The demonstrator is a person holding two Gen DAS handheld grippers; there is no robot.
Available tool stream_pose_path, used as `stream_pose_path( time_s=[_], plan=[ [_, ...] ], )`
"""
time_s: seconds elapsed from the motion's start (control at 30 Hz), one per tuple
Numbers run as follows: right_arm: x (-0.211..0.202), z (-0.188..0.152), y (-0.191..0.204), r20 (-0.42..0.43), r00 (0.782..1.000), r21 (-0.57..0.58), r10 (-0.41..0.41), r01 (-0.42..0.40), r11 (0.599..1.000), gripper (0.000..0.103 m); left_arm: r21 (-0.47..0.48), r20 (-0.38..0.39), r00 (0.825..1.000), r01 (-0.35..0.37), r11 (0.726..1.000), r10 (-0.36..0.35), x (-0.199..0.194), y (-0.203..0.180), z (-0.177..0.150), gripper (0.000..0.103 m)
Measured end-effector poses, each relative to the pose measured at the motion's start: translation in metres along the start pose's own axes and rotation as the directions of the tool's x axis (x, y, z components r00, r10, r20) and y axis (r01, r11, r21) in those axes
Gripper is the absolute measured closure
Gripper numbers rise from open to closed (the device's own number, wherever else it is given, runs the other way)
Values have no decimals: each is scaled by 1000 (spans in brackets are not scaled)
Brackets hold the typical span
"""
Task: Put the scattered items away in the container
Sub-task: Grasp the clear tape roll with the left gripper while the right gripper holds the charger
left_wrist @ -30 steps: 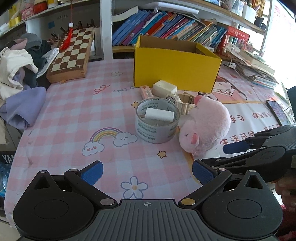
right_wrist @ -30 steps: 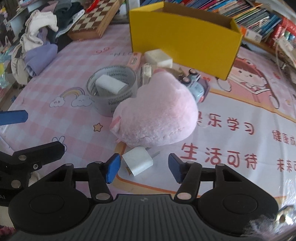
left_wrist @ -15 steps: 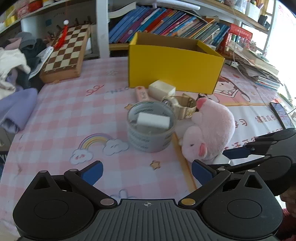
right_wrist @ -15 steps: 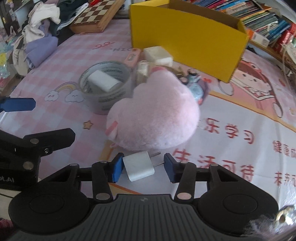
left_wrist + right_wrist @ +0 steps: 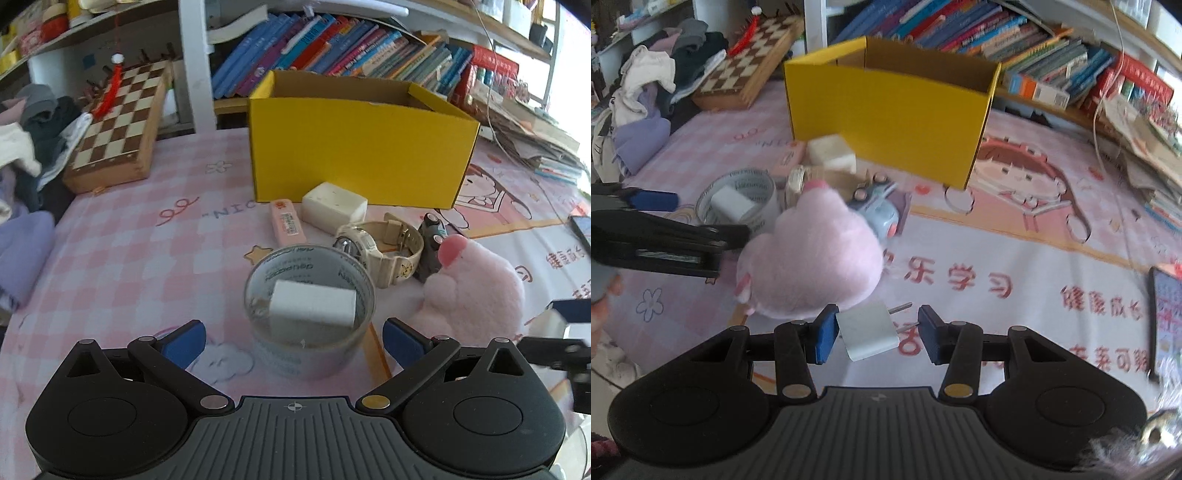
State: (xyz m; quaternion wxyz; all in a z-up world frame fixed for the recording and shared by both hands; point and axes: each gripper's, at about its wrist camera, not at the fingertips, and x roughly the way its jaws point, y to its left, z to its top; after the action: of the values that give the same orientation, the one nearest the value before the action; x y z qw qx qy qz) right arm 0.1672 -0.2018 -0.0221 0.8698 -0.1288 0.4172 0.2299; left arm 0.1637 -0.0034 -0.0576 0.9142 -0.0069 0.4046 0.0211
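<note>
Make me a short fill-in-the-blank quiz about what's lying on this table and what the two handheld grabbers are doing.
1. The box that the items should go into is coloured ____.
2. A white block lies inside the roll of ____.
3. The right gripper has a white ____ between its fingers.
4. The pink plush toy lies in front of a toy ____.

Missing words: yellow; tape; charger plug; car

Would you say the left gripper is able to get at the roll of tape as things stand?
Probably yes: the left gripper is open, the tape roll sits right between its fingers, and nothing blocks it; the pink plush lies beside.
</note>
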Motion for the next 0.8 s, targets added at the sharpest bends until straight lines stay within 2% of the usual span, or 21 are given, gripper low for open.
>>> stream_pose_path(
  time_s=[0.37,0.47,0.5,0.53,0.7,0.8],
  plan=[
    [-6,2,-15,12,1000,2,-13,13,1000,58,35,-20,1000,-17,999,18,26,-6,11,2],
    [-7,4,-18,17,1000,3,-25,25,1000,58,38,-26,1000,-15,999,16,27,-7,11,6],
    [-7,5,-19,18,1000,3,-24,24,1000,58,40,-26,1000,-12,999,14,27,-7,11,9],
    [-7,6,-20,19,1000,3,-24,24,1000,58,42,-27,1000,-7,999,8,26,-8,11,18],
    [-5,10,-23,19,1000,-2,-6,6,1000,58,36,-38,999,11,999,-9,23,-8,12,19],
    [-5,13,-26,29,1000,-3,-3,3,1000,58,45,-10,1000,13,999,-12,11,-9,12,19]
  ],
)
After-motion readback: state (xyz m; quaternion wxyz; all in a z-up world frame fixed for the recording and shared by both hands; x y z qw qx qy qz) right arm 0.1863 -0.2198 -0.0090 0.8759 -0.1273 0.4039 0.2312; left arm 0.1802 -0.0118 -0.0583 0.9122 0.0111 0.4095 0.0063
